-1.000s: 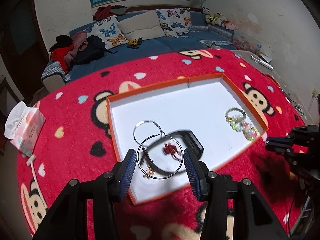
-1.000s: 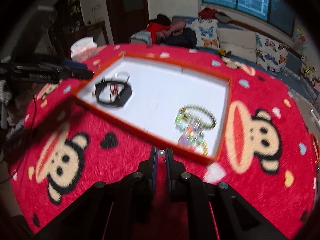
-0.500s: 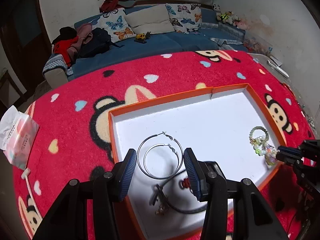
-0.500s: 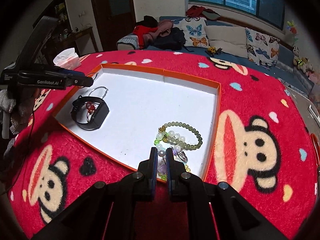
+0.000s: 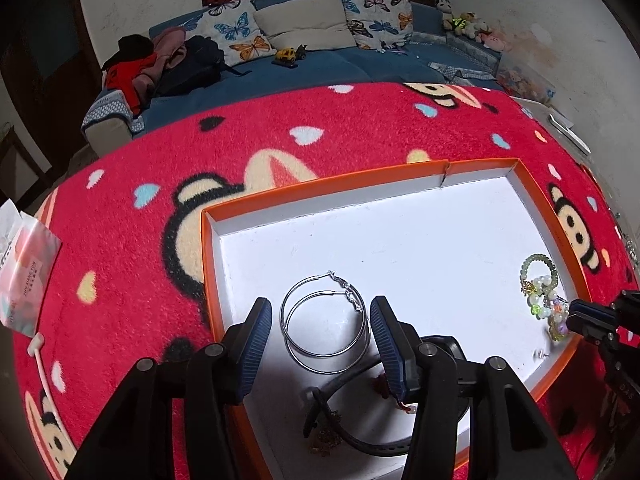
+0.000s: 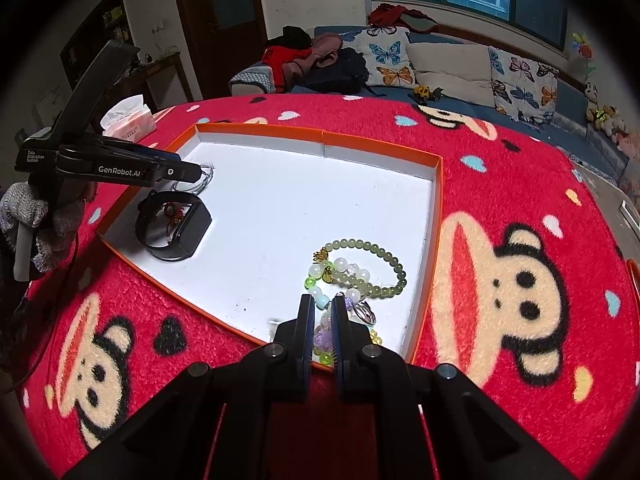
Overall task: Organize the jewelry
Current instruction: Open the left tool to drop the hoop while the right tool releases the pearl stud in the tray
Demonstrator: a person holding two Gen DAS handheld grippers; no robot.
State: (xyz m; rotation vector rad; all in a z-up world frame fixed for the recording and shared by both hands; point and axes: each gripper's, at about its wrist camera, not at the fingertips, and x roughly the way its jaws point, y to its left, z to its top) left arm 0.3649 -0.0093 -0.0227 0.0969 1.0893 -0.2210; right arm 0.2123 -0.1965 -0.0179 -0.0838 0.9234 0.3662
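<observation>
An orange-rimmed white tray [image 5: 320,190] [image 6: 380,148] lies on a red monkey-print cover. My left gripper [image 5: 320,300] [image 6: 192,170] is low over the tray's left end. Its jaws are opening, and a large silver hoop earring [image 5: 324,364] sits between the pads with a sliver of gap on each side, overlapping a second hoop [image 5: 308,280]. Just behind the pads lies a black wristband [image 5: 360,444] [image 6: 176,232] with a red charm [image 6: 174,212]. My right gripper [image 6: 321,298] [image 5: 576,316] is shut on a small pearl bead [image 6: 322,303], over the beaded bracelets [image 6: 360,276] [image 5: 540,280] at the tray's right end.
A tissue pack [image 5: 24,268] [image 6: 128,120] lies on the cover left of the tray. A gloved hand [image 6: 24,216] holds the left gripper. A blue sofa [image 5: 320,68] with cushions and clothes stands behind. The tray's middle [image 6: 300,200] is bare white.
My left gripper carried the hoop forward and down past the wristband, onto the second hoop. My right gripper came from the cover over the tray's near rim to the bracelets.
</observation>
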